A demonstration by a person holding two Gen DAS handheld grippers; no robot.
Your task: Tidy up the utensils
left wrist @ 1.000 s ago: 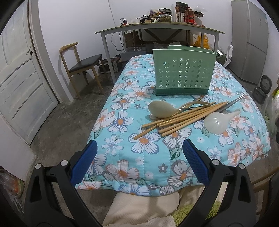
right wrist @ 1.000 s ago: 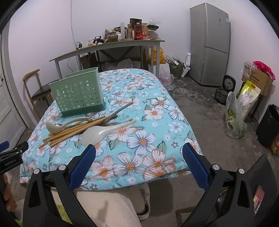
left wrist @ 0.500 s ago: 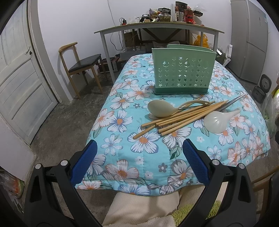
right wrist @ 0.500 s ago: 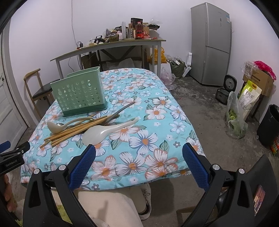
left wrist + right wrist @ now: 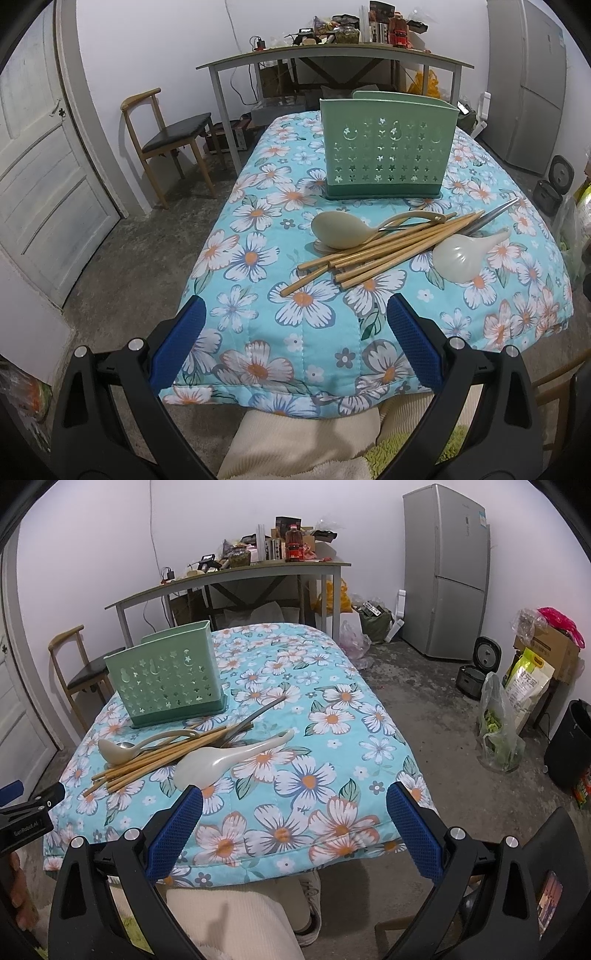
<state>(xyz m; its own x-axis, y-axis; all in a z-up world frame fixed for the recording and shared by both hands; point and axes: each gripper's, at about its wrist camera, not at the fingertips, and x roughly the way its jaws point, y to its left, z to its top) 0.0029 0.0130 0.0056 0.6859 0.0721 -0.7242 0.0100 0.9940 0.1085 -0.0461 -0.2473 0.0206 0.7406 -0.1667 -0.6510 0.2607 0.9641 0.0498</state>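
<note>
Both grippers have eased a little closer to the table since a second ago; the utensils lie where they were. The left gripper [image 5: 295,343] has its 2 blue-padded fingers [image 5: 179,338] spread wide with nothing between them, hovering at the near edge of the turquoise flower-print quilted table cover [image 5: 258,295]. Ahead of those fingers and slightly to their right lies the bundle of bamboo chopsticks [image 5: 384,251], fanned out on the cover. A beige plastic ladle-shaped spoon [image 5: 341,230] rests at the bundle's far-left side, its handle crossing over the sticks — a thin metal utensil handle [image 5: 498,210] pokes out at the far-right end. A pale translucent soup spoon [image 5: 461,256] lies bowl-down just right of the chopsticks. Beyond them all stands the upright mint-green plastic utensil holder with star-shaped cut-outs [image 5: 386,147].

The right gripper [image 5: 293,829] is likewise fully open and empty. Its left finger [image 5: 173,830] sits just short of the soup spoon's bowl, and the chopsticks and holder lie ahead to the left. The left gripper's tip shows at the left edge of the right wrist view.
</note>
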